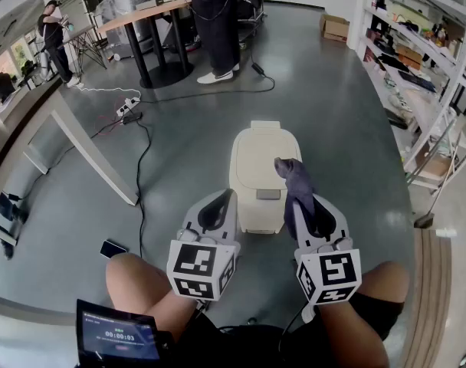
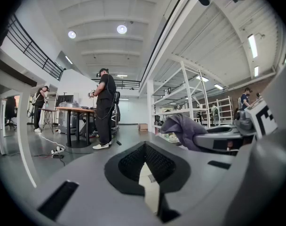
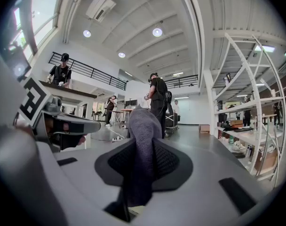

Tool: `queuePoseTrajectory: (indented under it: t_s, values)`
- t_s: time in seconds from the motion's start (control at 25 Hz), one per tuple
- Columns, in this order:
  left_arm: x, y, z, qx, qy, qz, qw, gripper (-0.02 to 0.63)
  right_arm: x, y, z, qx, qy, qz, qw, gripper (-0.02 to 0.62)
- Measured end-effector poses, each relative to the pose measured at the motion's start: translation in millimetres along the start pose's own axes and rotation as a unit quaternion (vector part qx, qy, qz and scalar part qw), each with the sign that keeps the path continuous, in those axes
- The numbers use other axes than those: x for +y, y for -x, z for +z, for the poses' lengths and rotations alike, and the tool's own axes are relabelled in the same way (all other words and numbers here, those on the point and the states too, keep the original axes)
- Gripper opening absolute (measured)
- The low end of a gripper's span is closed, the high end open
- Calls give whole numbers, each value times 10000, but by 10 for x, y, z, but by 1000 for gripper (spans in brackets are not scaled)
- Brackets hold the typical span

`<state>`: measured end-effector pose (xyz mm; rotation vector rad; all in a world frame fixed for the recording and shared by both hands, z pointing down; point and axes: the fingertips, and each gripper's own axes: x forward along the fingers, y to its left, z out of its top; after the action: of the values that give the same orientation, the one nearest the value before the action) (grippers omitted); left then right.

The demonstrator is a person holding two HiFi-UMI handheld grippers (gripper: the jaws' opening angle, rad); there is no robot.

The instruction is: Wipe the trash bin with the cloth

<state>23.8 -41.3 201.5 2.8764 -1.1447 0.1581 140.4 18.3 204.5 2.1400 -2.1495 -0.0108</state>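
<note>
My bare knees (image 1: pixel 137 282) sit at the bottom of the head view, with a small screen (image 1: pixel 115 337) beside the left one. Just ahead of them, my left gripper (image 1: pixel 225 202) has its jaws brought together, only a thin slit left between the black pads, and nothing is caught in them. My right gripper (image 1: pixel 302 207) is clamped on the dark grey cloth (image 1: pixel 295 179), which runs up between the pads and stands out past the tips in a bunched fold. Both grippers hang side by side above the near end of the cream trash bin (image 1: pixel 256 156), which stands on the grey floor (image 1: pixel 179 144) with its lid down. The cloth is over the bin's right edge, but I cannot tell whether it touches. A phone (image 1: pixel 113 248) lies on the floor to the left, near a black cable (image 1: pixel 141 182). Farther off, a person (image 1: pixel 214 21) stands at a round table (image 1: pixel 145 14), and white shelving (image 1: pixel 417 60) lines the right side.
</note>
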Motion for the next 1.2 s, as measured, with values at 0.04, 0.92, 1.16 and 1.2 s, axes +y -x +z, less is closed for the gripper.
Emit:
queuePoseTrajectory:
  t_s: [0.04,0.92,1.16,1.2]
  values:
    - [64,-80,-7,20,47,-11,10000,-3,-9,-93,-23,38,4,13,10000,89]
    - [992,-1746,237,195,-324,56,9993,-3,-389,-2078,-257,1350,-314,656,9882,89]
    - [1371,-2026,370,414,-353,256,9982,-3,-500,-2604,-208,1786,-315,639,9813,89]
    - [1433,-2074,387,444,-378,289,9979,-3,-496,-2689,-247,1901,-310,672,9790,89]
